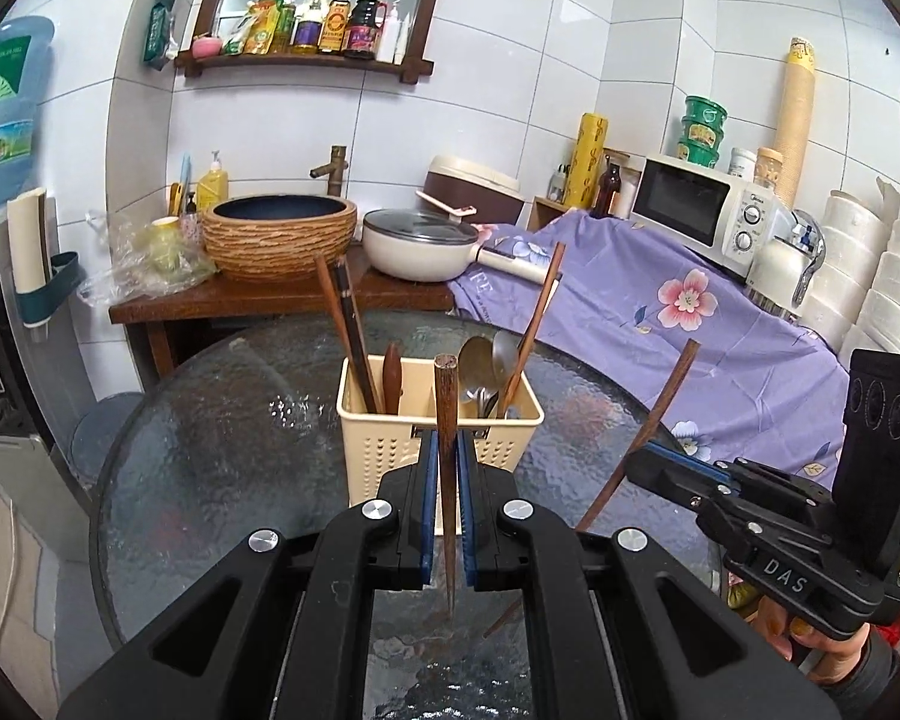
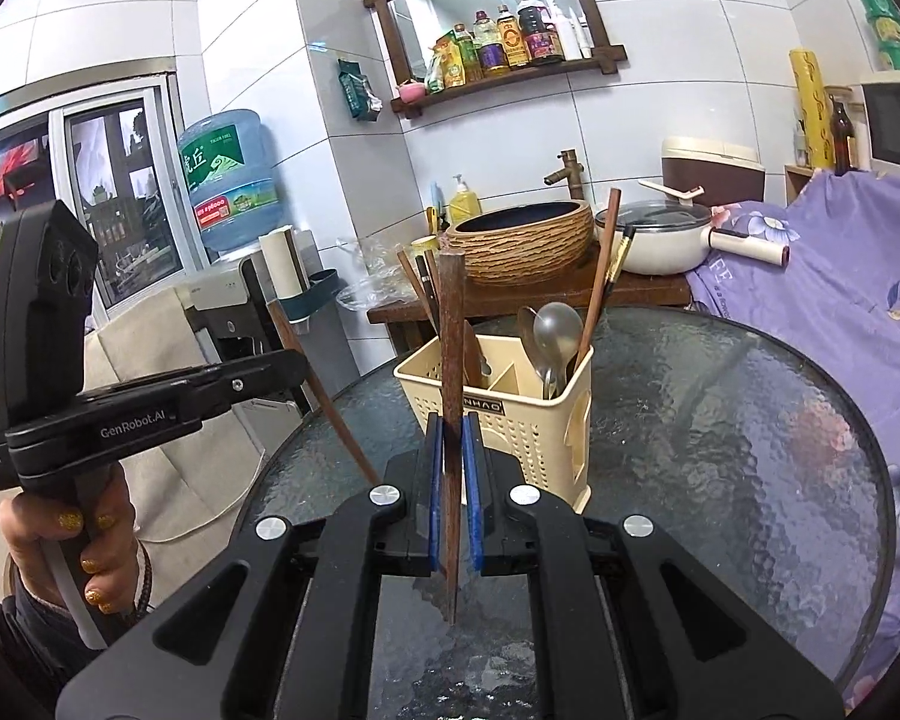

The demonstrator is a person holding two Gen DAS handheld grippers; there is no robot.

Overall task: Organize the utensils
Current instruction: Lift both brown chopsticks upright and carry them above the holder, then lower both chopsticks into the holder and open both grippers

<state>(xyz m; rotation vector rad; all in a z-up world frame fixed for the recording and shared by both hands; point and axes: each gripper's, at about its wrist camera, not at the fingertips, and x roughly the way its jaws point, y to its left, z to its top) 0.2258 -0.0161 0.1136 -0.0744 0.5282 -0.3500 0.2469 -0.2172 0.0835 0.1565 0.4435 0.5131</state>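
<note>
Carrying: each gripper holds one wooden chopstick upright above the round glass table [image 1: 222, 420], ready for the holder.
Left gripper [image 1: 448, 480]: clenched on a dark wooden chopstick [image 1: 446, 420], blunt end up, tip hanging clear of the glass.
Right gripper [image 2: 448, 468]: clamped the same way on a second chopstick [image 2: 450, 330], also near upright with its point down.
Utensil holder [image 1: 444, 438]: cream perforated caddy standing toward the far edge of the table, just beyond both grippers; chopsticks lean in its left compartment, metal spoons [image 1: 486, 360] and another chopstick in its right.
Step in hand: probably transport, both sticks picked up and not yet dropped in.
Next move calls for: lifting each tip over the rim, lining it up with the chopstick compartment, then lowering before letting go.
Watch: the leaning sticks may block the opening.
</note>
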